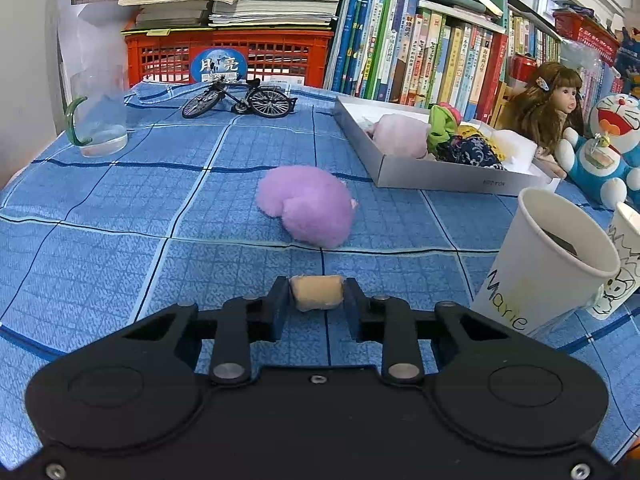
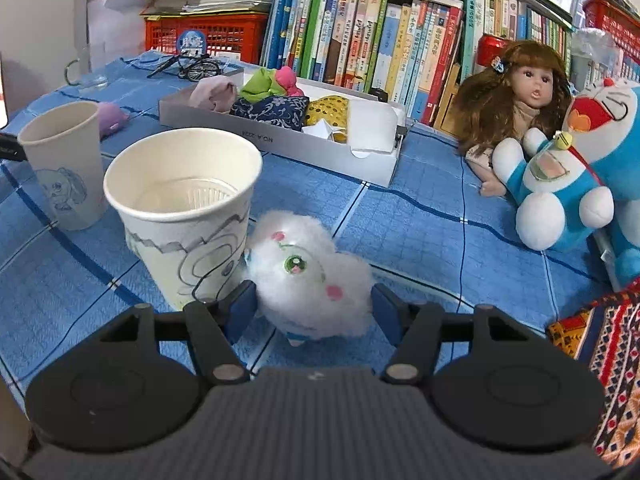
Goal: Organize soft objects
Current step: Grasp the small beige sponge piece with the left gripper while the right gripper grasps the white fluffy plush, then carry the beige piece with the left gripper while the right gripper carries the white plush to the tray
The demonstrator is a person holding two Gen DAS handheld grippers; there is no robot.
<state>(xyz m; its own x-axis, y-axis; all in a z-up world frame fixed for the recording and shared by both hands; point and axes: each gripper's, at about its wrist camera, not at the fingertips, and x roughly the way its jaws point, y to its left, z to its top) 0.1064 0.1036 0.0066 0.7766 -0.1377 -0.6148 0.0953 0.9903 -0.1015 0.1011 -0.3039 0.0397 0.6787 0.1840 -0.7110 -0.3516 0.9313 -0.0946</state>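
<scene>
**Blue checked cloth, two grips on small soft things**

Blue tablecloth (image 1: pixel 120 208) covers the table; bookshelf (image 1: pixel 420 48) and red crate (image 1: pixel 228 56) along its far edge. Left gripper (image 1: pixel 317 300) clenched on tan foam piece (image 1: pixel 317 298), long axis running across between the pads. Right gripper (image 2: pixel 314 308) grasping white plush (image 2: pixel 312 280) beside paper cup (image 2: pixel 184 208), face upward. Purple plush (image 1: pixel 308 204) lies mid-cloth.

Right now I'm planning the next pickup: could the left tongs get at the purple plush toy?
Probably not yet: the left tongs are shut on a small tan soft piece. The path looks free, only bare blue tablecloth lies before the purple plush toy.
</scene>
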